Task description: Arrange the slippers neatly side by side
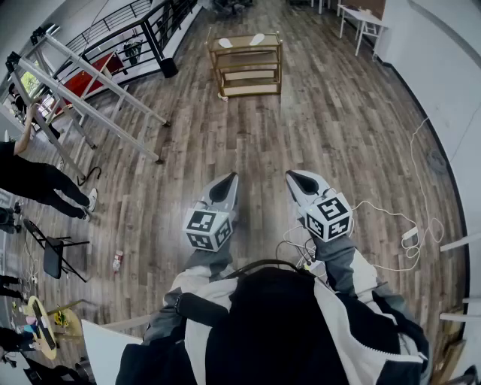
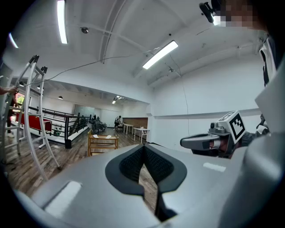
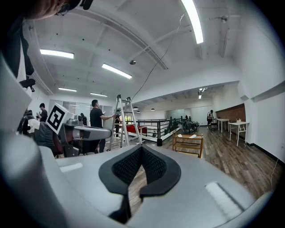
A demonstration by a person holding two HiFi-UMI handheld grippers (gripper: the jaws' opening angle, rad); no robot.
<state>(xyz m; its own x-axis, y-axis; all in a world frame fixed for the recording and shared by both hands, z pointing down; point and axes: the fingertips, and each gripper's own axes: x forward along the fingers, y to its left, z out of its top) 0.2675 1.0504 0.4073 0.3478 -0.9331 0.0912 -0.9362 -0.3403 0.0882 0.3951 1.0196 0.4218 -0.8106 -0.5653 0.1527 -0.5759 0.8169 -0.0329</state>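
Note:
Two pale slippers lie on top of a low wooden shelf far ahead across the wood floor. They also show small in the left gripper view and in the right gripper view. My left gripper and right gripper are held side by side in front of the body, pointing toward the shelf and well short of it. Both are shut with nothing between the jaws, as seen in the left gripper and right gripper views.
A metal stepladder stands at the left with a person beside it. A black railing runs along the far left. A white cable and power strip lie on the floor at the right. White tables stand at the far right.

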